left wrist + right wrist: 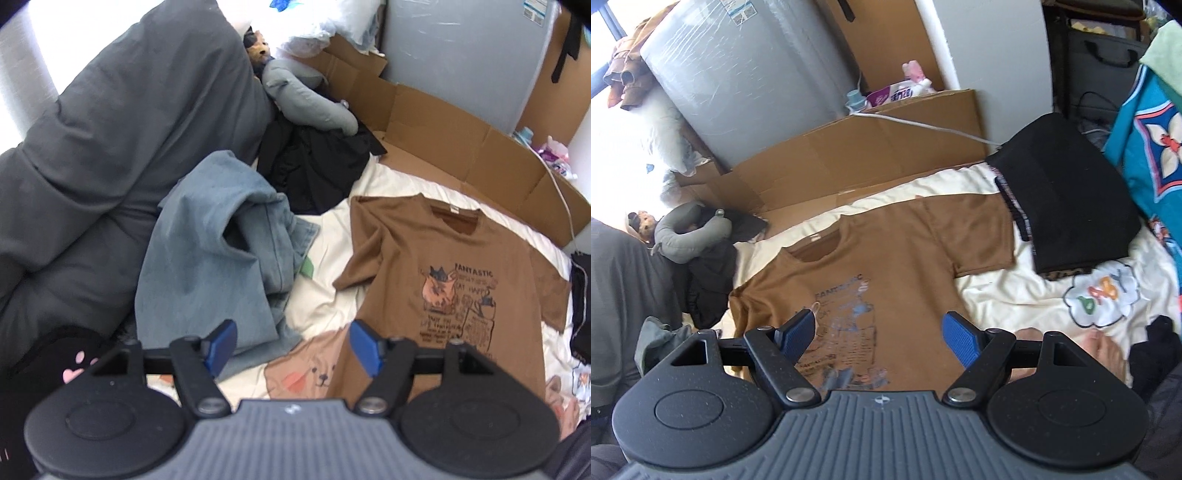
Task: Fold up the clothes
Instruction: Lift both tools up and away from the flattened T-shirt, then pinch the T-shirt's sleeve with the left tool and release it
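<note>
A brown T-shirt (436, 266) with a cat print lies spread face up on a cream bedsheet (321, 299), collar toward the far side. Its left sleeve is bunched, its right sleeve (967, 232) lies flat. My left gripper (291, 341) hovers open above the shirt's lower left edge with nothing between its blue pads. My right gripper (879, 334) hangs open over the printed chest of the brown T-shirt (886, 266), empty too. Crumpled blue jeans (221, 254) lie left of the shirt.
A grey duvet (110, 147) is heaped at the left, with a black garment (314, 166) and grey neck pillow (303, 96) behind the jeans. Flattened cardboard (461, 147) lines the far side. A folded black pile (1063, 206) sits right of the shirt. A bare foot (1104, 350) rests near my right gripper.
</note>
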